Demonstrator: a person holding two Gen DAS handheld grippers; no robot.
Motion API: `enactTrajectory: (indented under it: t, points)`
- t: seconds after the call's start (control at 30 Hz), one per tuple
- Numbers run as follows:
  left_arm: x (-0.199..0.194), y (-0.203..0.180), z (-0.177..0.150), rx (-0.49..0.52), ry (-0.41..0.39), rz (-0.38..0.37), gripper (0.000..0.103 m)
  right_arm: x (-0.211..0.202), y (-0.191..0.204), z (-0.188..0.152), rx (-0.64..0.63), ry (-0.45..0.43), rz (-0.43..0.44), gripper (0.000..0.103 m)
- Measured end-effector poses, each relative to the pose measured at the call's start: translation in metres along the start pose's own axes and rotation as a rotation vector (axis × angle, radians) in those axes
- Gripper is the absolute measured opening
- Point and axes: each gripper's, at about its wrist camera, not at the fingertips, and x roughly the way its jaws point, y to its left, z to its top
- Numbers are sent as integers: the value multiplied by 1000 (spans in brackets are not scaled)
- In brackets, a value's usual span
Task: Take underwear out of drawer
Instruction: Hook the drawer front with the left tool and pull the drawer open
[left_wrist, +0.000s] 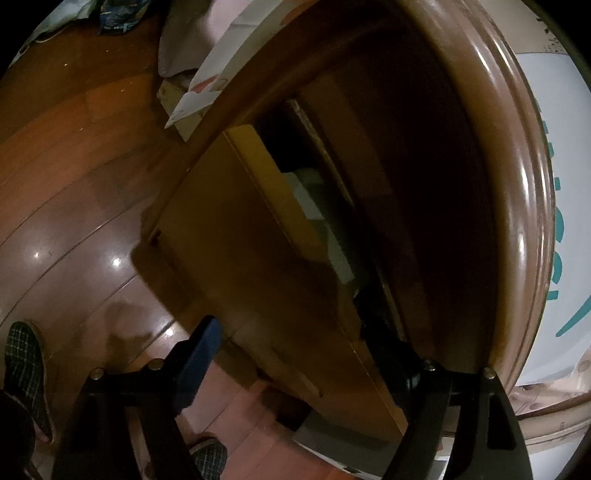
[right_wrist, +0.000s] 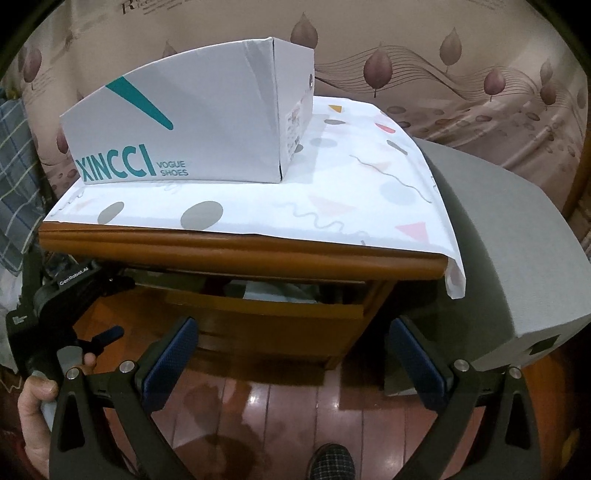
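Jaws: both our grippers stand open with nothing between the pads. The right gripper (right_wrist: 291, 354) hovers in front of the cabinet; the left gripper (left_wrist: 306, 354) straddles the drawer's front panel, one finger outside and one in the dark gap at 5 o'clock.
Drawer: the drawer (right_wrist: 280, 306) is pulled out only a little under the cabinet's (right_wrist: 240, 254) top edge, leaving a narrow slot.
Underwear: we judge the pale folded cloth, the underwear (left_wrist: 314, 206), to lie inside the slot at about 12 o'clock from our left pads; it also shows in the right view.
Handling: we expect it to be light, soft and limp, not fragile, likely to sag and unfold.
Hold: we would pinch a thick fold near its nearest edge.
Beyond: a shoebox (right_wrist: 192, 122) sits on the top.
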Motion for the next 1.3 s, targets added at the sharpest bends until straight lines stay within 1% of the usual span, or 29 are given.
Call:
enactTrajectory:
  t: [0.03, 0.13, 0.2, 0.23, 0.27, 0.33, 0.37, 0.4, 0.43, 0.57, 0.67, 0.77, 0.83, 1.0, 1.07, 1.1, 1.2, 1.3]
  points:
    - [-1, -1, 0, -4, 2, 1, 83, 0, 0, 0, 2, 0, 3, 102]
    - [2, -2, 4, -4, 0, -30, 83, 0, -1, -1, 0, 3, 2, 102]
    - [-2, -8, 3, 18, -17, -38, 83, 0, -2, -1, 3, 8, 5, 102]
    - [-2, -10, 2, 40, -30, -30, 84, 0, -2, -1, 7, 10, 7, 102]
    - [1, -8, 2, 44, -25, -40, 84, 1, -3, -1, 10, 12, 8, 102]
    - [6, -2, 2, 6, 11, -65, 85, 1, -4, -1, 15, 15, 11, 102]
    - [9, 3, 1, -7, 17, -54, 85, 1, -4, -1, 16, 14, 12, 102]
    - [11, 7, 0, -22, 22, -47, 89, 1, -4, -1, 16, 12, 10, 102]
    - [13, 10, 0, -41, 27, -59, 89, 0, -4, -1, 15, 11, 8, 102]
    - [14, 10, 0, -39, 24, -58, 89, 1, -4, -1, 16, 17, 14, 102]
    - [13, 12, -3, -63, 25, -76, 90, 1, -3, 0, 15, 20, 21, 102]
    - [19, 22, -1, -116, 57, -130, 90, 1, -1, 0, 7, 19, 21, 102]
    - [25, 29, 1, -144, 75, -152, 91, 1, -1, -1, 6, 22, 24, 102]
    - [29, 39, 3, -253, 79, -173, 93, 3, -2, 0, 16, 30, 28, 102]
    - [34, 42, 5, -289, 85, -174, 94, 3, -2, 1, 19, 31, 30, 102]
    - [34, 41, 6, -292, 85, -167, 95, 3, -2, 1, 19, 30, 29, 102]
    - [41, 41, 12, -289, 72, -129, 97, 3, -2, 0, 19, 31, 30, 102]
    - [47, 41, 16, -308, 82, -95, 99, 4, -2, 0, 18, 33, 24, 102]
